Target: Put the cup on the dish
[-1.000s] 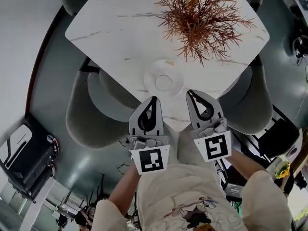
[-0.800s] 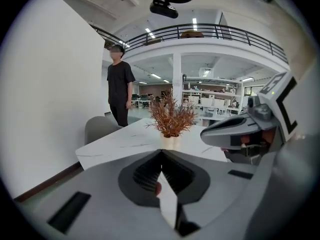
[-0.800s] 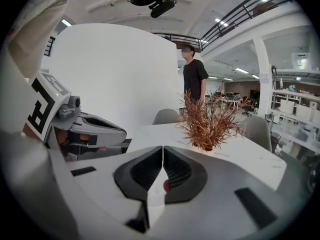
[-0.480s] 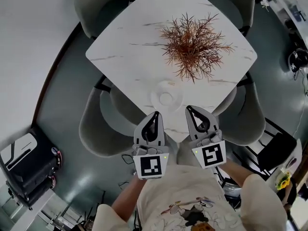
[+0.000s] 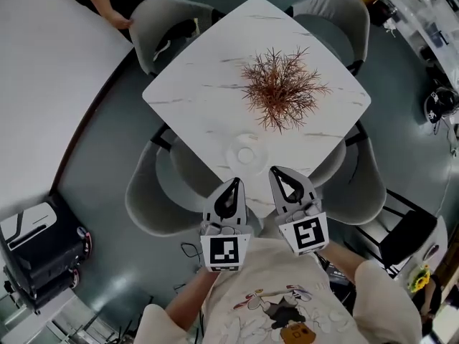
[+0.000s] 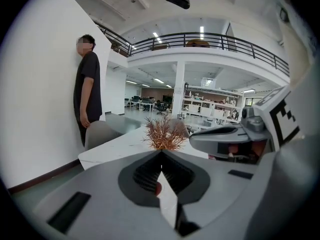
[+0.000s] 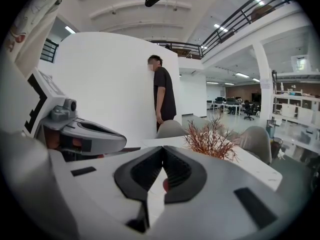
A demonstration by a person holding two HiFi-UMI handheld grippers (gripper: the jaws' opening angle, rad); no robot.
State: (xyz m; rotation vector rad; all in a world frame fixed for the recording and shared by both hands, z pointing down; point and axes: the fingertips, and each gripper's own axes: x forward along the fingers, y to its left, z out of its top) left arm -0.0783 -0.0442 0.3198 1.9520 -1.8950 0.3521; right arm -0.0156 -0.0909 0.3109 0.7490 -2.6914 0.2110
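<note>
A white cup (image 5: 246, 155) stands in the middle of a white dish (image 5: 235, 160) near the front corner of the white marble table (image 5: 201, 84). Both grippers are held side by side just short of that corner, raised and apart from the dish. My left gripper (image 5: 234, 182) is shut with nothing between its jaws, and in the left gripper view its tips (image 6: 161, 151) meet in front of the plant. My right gripper (image 5: 275, 170) is shut and empty too, its tips (image 7: 163, 148) closed in the right gripper view. The dish is hidden in both gripper views.
A dried reddish plant (image 5: 282, 88) stands mid-table behind the dish. Grey chairs (image 5: 154, 192) ring the table. A person (image 6: 89, 89) stands by the far chair at the white wall. A black case (image 5: 39, 246) lies on the floor at the left.
The head view has drawn up and back, so the table looks smaller and farther. Both grippers stay shut and have come back from the dish. A person's arm now shows at top left.
</note>
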